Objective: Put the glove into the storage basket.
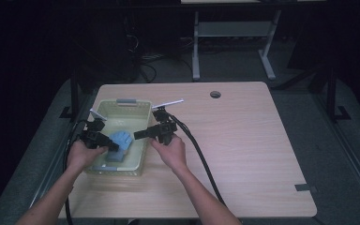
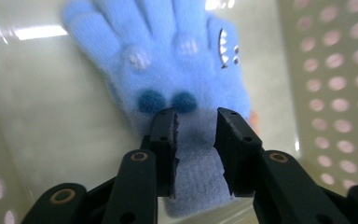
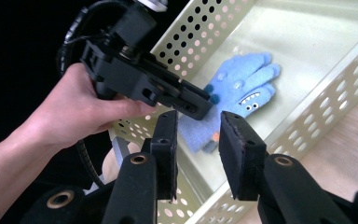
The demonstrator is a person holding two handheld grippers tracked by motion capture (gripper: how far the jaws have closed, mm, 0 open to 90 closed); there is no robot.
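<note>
A blue knitted glove [image 1: 120,139] with a monster face lies flat in the pale yellow perforated basket [image 1: 122,104] at the table's left. My left gripper [image 2: 196,123] reaches into the basket from the left, and its jaws are shut on the glove [image 2: 168,60] at the ribbed cuff. In the right gripper view the left gripper [image 3: 200,105] sits on the glove's [image 3: 242,88] cuff end. My right gripper [image 3: 198,126] hovers over the basket's right wall [image 3: 307,107], open with nothing between its jaws. From above, the right gripper [image 1: 138,135] points left toward the glove.
The basket stands near the wooden table's [image 1: 243,140] left edge. A thick black cable [image 1: 201,159] trails from the right gripper toward the front. There is a round cable hole [image 1: 215,94] at the back and a grey tape strip [image 1: 305,188] at the front right. A small orange bit [image 2: 253,122] peeks out beside the glove.
</note>
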